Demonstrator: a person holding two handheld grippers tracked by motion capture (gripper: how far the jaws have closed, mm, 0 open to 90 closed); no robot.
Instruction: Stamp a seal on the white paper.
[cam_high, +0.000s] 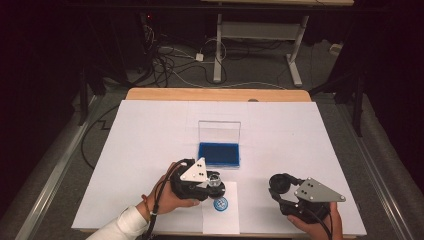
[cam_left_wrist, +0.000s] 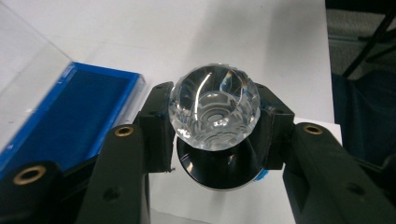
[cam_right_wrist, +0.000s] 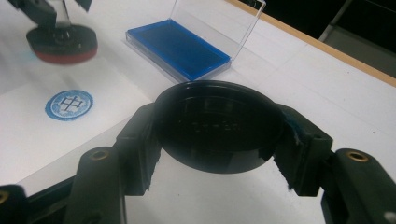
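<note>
A stamp with a clear faceted knob (cam_left_wrist: 214, 107) and a black round base is clamped by its knob in my left gripper (cam_left_wrist: 215, 140), which is shut on it. In the high view the stamp (cam_high: 216, 181) hangs just above a small white sheet (cam_high: 220, 222), beside a round blue print (cam_high: 220, 203). My right gripper (cam_right_wrist: 218, 144) is shut on a black round cap (cam_right_wrist: 218, 126), also visible at the lower right as the cap (cam_high: 280, 184). The right gripper view shows the stamp (cam_right_wrist: 60, 42) with a reddish underside beyond the print (cam_right_wrist: 69, 105).
A blue ink pad (cam_high: 219, 154) lies in a clear case with its lid (cam_high: 219, 131) standing upright, just beyond the stamp. A large white sheet (cam_high: 150, 145) covers the wooden table. Cables and desk legs are on the floor behind the table.
</note>
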